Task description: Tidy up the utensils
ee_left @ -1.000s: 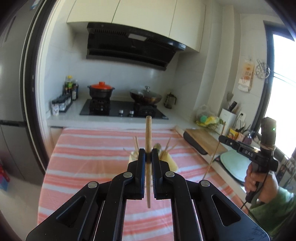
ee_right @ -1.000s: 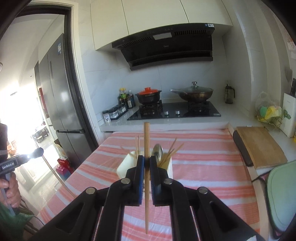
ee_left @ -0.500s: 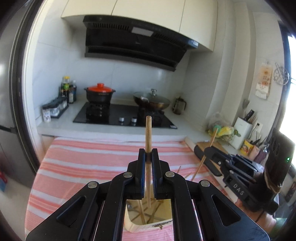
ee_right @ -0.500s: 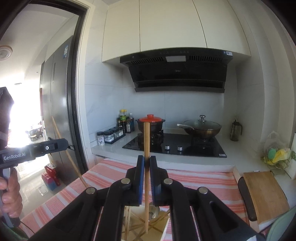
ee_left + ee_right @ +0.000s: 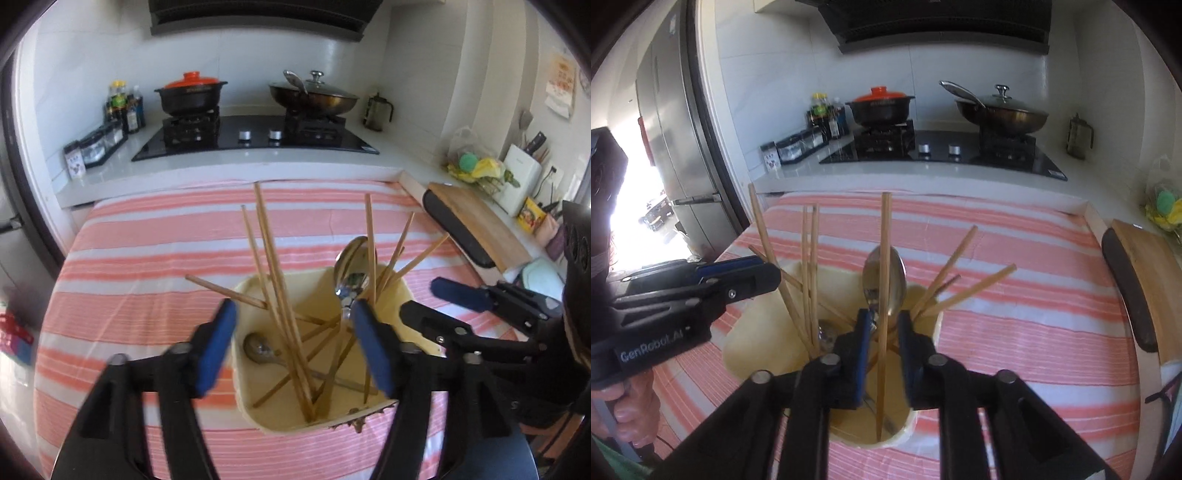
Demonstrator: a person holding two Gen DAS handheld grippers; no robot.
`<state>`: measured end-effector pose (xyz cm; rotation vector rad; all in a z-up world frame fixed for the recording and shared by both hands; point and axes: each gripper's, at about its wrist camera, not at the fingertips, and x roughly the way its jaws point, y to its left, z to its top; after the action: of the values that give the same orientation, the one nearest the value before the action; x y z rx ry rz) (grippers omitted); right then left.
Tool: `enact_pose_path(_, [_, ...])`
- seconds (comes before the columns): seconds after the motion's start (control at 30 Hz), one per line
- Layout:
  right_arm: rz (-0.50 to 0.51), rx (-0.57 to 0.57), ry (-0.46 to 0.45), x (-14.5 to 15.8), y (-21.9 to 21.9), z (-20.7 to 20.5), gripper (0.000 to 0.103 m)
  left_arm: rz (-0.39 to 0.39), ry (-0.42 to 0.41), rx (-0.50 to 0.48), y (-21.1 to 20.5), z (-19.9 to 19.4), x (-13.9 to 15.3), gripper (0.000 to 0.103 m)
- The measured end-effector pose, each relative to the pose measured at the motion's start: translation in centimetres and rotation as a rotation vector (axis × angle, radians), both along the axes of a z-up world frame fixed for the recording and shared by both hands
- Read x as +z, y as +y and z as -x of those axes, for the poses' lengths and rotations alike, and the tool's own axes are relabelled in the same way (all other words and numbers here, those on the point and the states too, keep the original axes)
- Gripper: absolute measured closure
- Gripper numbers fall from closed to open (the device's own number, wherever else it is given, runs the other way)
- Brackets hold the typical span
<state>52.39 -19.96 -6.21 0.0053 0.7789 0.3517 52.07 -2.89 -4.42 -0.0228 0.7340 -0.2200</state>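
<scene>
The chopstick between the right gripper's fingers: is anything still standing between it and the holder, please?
Nothing visible does. The chopstick already stands inside the holder, its lower end near the bottom, among other chopsticks and a spoon. The right gripper is open around it.

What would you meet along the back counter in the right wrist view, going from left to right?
spice jars → sauce bottles → black pot with the orange lid → lidded wok → glass press jug → bag of fruit
</scene>
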Motion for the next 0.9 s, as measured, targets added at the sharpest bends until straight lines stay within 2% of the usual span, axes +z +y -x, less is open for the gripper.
enact_pose_path(0.03, [-0.009,-0.008,-0.019,0.3,-0.6,0.8,0.045,-0.018,-0.037,0.014,0.1,1.0,0.4,0.010])
enact_pose_path(0.07, [-0.014,-0.014,-0.039,0.7,-1.1,1.6,0.045,-0.035,-0.064,0.021,0.2,1.9,0.7,0.007])
enact_pose_path(0.17, [-0.006,-0.032,-0.074,1.8,-2.6,4.1,0.044,-0.078,-0.089,0.025,0.2,4.1,1.1,0.007])
enact_pose_path(0.33, [-0.012,-0.082,-0.128,3.8,-4.2,9.1,0.032,-0.123,-0.141,0.036,-0.1,8.7,2.0,0.004])
enact_pose_path(0.4, [-0.001,-0.095,-0.146,4.6,-4.3,11.0,0.024,-0.135,-0.174,0.038,-0.3,11.0,2.9,0.003])
enact_pose_path(0.53, [0.000,-0.104,-0.171,6.2,-3.8,14.6,0.019,-0.152,-0.260,0.055,-0.8,15.1,4.6,0.001])
enact_pose_path(0.6, [0.014,-0.114,-0.200,6.8,-3.3,16.5,0.013,-0.157,-0.290,0.065,-0.7,17.0,5.3,0.001])
enact_pose_path(0.67, [0.025,-0.119,-0.238,7.4,-2.8,18.5,0.012,-0.157,-0.315,0.069,-0.4,18.8,5.9,0.001])
enact_pose_path(0.77, [0.033,-0.118,-0.271,8.0,-2.2,21.0,0.009,-0.165,-0.330,0.082,0.0,21.3,6.3,0.000])
enact_pose_path(0.9, [0.038,-0.147,-0.289,8.4,-1.9,24.4,0.001,-0.164,-0.282,0.114,0.9,24.8,5.8,0.000])
